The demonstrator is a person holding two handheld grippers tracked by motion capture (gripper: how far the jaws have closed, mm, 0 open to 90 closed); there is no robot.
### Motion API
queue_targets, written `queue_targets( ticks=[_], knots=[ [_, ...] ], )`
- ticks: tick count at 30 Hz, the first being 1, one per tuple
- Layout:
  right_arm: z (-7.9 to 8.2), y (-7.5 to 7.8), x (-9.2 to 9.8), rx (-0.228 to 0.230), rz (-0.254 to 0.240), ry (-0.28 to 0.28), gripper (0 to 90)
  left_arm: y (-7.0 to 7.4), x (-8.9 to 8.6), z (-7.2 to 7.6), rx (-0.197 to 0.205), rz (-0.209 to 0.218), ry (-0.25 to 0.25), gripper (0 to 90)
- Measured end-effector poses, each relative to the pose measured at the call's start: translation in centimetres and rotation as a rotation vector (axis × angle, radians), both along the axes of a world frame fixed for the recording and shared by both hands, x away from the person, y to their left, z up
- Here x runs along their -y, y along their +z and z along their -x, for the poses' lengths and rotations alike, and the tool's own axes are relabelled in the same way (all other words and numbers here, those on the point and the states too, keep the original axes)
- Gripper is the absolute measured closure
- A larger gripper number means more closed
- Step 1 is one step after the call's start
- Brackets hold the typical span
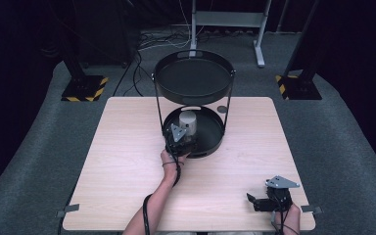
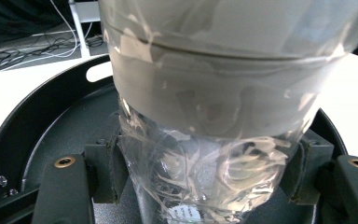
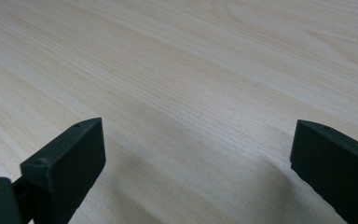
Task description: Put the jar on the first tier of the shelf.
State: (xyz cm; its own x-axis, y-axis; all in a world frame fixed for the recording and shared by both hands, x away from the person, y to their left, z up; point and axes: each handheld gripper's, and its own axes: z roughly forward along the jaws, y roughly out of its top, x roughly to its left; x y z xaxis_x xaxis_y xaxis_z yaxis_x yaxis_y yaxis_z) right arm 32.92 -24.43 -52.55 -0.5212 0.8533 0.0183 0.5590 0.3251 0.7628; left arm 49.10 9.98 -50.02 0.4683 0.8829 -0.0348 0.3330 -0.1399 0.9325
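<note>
Left gripper clamps clear plastic cup with grey band inside lower tray of two-tier black stand. Right gripper rests on wooden table, jaws wide, nothing between.

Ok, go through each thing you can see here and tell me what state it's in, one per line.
Left gripper: shut on the clear cup, fingers pressing its sides.
Clear cup: upright, wrapped in crinkled film, standing in the lower tray.
Lower tray: on the table, holding the cup.
Upper tray: raised on its frame, nothing visible in it.
Right gripper: open, nothing between its fingers, over bare table.
</note>
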Motion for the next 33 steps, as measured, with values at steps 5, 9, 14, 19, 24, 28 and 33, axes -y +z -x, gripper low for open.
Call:
queue_targets(
  ticks=[5,9,14,19,24,28,33],
  knots=[
    [0.0,0.0,0.0,0.001,-0.001,0.001,2.6,0.4,-0.1,0.1,-0.025,-0.007,-0.016,18.3],
    [0.0,0.0,0.0,0.000,-0.001,0.000,2.6,1.2,-0.3,0.3,-0.072,-0.034,-0.042,4.2],
    [0.0,0.0,0.0,0.000,0.000,-0.001,2.6,2.0,-0.9,1.0,-0.095,-0.063,-0.062,0.0],
    [0.0,0.0,0.0,-0.003,0.001,-0.001,2.6,2.6,-2.5,2.8,-0.083,-0.102,-0.056,0.0],
    [0.0,0.0,0.0,-0.002,0.002,0.000,2.6,2.5,-4.7,5.0,-0.091,-0.125,-0.039,0.0],
    [0.0,0.0,0.0,-0.002,0.004,-0.001,2.6,2.1,-6.4,6.9,-0.096,-0.143,-0.023,0.0],
    [0.0,0.0,0.0,-0.002,0.005,0.000,2.6,0.7,-8.5,9.0,-0.148,-0.190,0.002,0.0]
  ],
)
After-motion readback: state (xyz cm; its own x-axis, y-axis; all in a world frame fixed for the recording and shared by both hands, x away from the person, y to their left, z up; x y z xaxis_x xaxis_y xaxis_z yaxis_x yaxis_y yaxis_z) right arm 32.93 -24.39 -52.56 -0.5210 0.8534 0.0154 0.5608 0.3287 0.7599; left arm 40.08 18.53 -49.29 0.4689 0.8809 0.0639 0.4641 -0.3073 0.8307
